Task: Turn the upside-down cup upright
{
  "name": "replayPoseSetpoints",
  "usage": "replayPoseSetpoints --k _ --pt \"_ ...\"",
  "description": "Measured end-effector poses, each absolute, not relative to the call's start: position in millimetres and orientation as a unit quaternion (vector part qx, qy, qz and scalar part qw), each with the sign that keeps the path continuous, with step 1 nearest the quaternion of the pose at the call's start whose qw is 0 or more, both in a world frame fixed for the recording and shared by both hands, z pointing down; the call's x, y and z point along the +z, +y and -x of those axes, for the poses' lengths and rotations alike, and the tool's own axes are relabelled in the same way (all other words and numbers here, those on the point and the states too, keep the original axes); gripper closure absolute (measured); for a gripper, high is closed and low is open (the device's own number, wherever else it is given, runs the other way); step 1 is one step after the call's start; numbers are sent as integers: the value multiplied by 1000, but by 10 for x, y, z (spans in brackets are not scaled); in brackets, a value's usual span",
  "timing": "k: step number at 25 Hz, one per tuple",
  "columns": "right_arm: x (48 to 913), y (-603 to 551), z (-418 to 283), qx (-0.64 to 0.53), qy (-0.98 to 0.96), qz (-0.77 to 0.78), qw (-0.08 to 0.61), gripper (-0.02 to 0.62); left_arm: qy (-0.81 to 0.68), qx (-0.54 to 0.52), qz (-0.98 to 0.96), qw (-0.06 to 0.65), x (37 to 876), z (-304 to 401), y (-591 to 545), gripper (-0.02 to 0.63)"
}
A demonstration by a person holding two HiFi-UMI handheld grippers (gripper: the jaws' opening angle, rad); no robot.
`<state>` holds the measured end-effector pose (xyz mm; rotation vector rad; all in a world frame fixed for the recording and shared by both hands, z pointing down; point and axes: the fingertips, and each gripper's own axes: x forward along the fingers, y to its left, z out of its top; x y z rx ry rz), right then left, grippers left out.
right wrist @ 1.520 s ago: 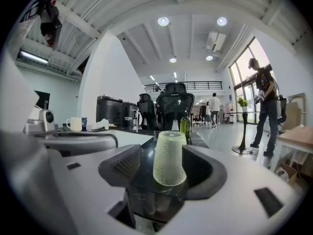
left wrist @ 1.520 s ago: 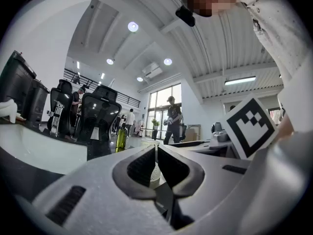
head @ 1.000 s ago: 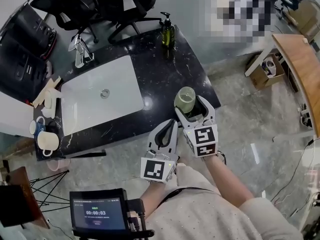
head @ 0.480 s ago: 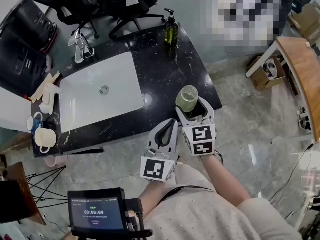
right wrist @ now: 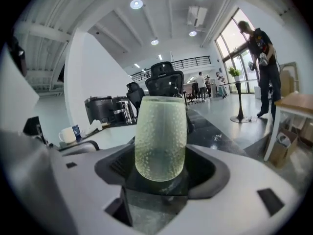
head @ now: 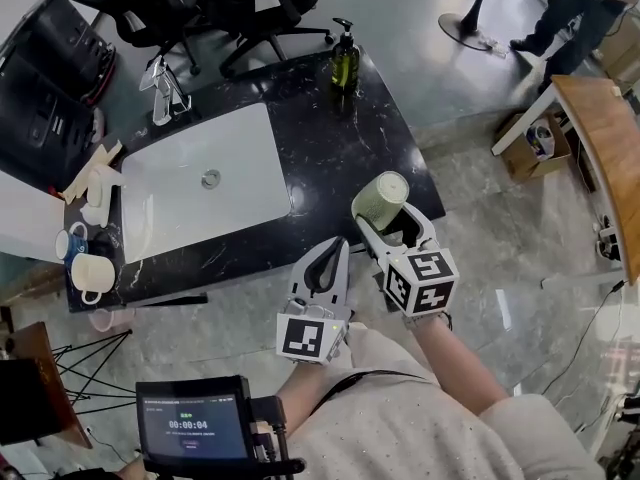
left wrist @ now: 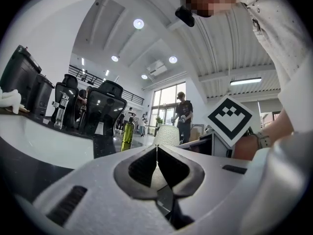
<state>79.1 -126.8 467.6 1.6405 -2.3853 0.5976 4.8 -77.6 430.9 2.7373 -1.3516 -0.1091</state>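
Green cup (head: 380, 200) sits clamped in the right gripper (head: 392, 224), tilted at the counter (head: 320, 138) corner. Left gripper (head: 338, 250) is closed, empty, beside it.

My left gripper (head: 340, 248) and right gripper (head: 392, 224) are pale grey moulded shells, broad and rounded, narrowing into the fingers (left wrist: 88, 190). The inner faces of my fingers carry dark ribbed pads (left wrist: 141, 166), and small dark slots (left wrist: 73, 204) are sunk into the grey shell on either side of them. At the end of each gripper nearest my top (head: 420, 418) sits a white cube (head: 305, 337) printed with black square markers. My top is light and finely dotted, and its sleeves stop short of the wrists.
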Motion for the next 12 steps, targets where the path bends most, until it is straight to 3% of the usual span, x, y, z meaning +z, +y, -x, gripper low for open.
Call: replayPoseSetpoints --k 12 --pt "4517 -1009 -525 459 -765 -437 -115 284 -442 -32 -895 50 4156 51 -663 598"
